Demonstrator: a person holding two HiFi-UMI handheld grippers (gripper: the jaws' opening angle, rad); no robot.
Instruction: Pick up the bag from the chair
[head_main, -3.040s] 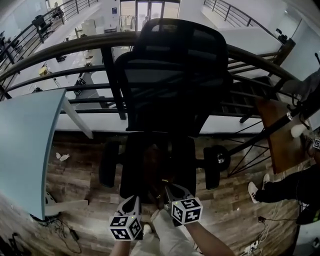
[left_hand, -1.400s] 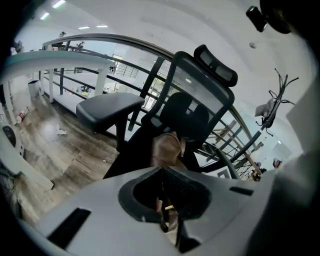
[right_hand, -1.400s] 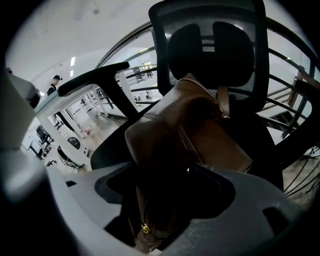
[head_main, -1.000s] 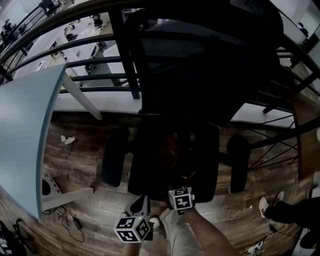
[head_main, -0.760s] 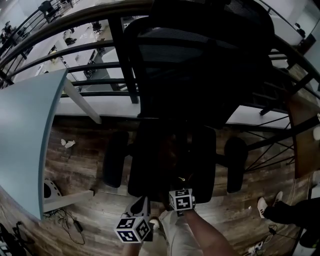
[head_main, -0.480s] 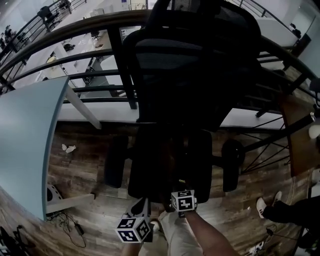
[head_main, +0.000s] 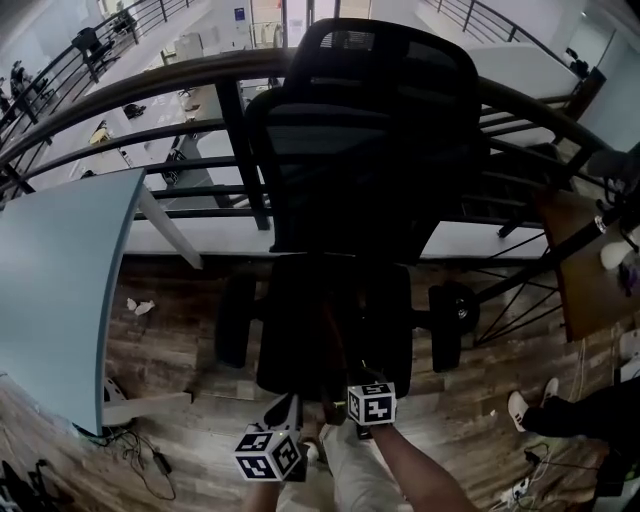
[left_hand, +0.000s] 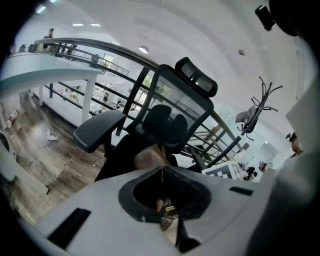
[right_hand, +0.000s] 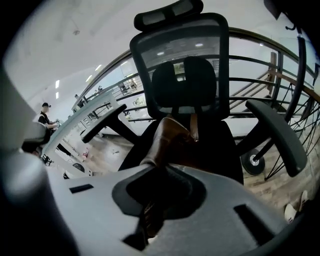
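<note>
A brown leather bag (right_hand: 172, 142) stands on the seat of a black mesh office chair (head_main: 350, 130). In the head view the bag (head_main: 330, 330) is a dark shape at mid-seat. My right gripper (head_main: 350, 388) is at the seat's front edge, and in its own view the right gripper (right_hand: 162, 167) is shut on a brown edge of the bag. My left gripper (head_main: 288, 408) sits just left of it. The left gripper (left_hand: 162, 170) is shut on a thin strap with a gold fitting that runs up to the bag (left_hand: 150, 157).
The chair's armrests (head_main: 235, 320) (head_main: 445, 325) flank the seat. A pale blue table (head_main: 50, 290) stands at the left. A dark railing (head_main: 150, 90) runs behind the chair. A wooden table (head_main: 590, 270) and a person's legs (head_main: 570, 400) are at the right. Cables (head_main: 140, 450) lie on the floor.
The head view has tilted up, so more of the chair's back shows. Both grippers stay at the seat's front edge; the right one has edged slightly further in over three seconds.
</note>
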